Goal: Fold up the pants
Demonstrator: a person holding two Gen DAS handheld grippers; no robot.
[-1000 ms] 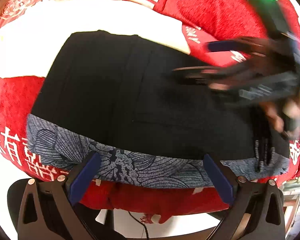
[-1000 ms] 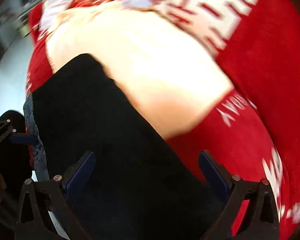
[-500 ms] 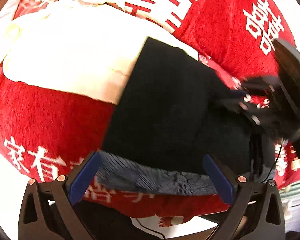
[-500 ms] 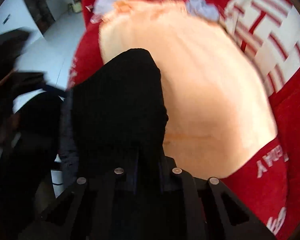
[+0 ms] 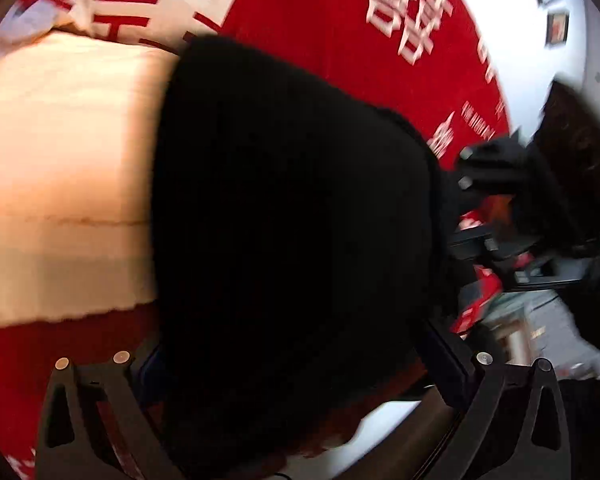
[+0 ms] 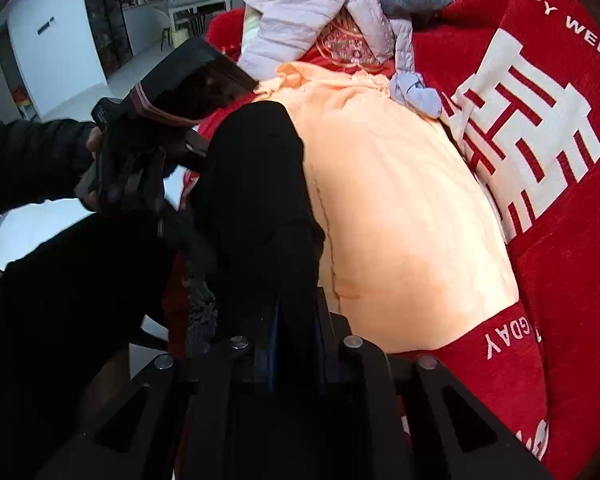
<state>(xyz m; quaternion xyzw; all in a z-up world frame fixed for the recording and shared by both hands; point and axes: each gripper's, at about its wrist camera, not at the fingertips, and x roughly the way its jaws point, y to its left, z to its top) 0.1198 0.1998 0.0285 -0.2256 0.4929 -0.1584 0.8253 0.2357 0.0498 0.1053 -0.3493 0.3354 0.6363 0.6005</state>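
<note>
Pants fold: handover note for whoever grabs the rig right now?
Right gripper: fingers shut on the black pants, holding a bunched fold up over the peach blanket.
Left gripper: fingers wide apart, pants draped between them; no pinch visible.
Pants lie partly on the peach blanket, partly on the red wedding cover.
Done: the pants look gathered into a narrower bundle.
Left: probably lay the held fold down flat, square it, release. The left view is blurred, so check the edges first.
</note>
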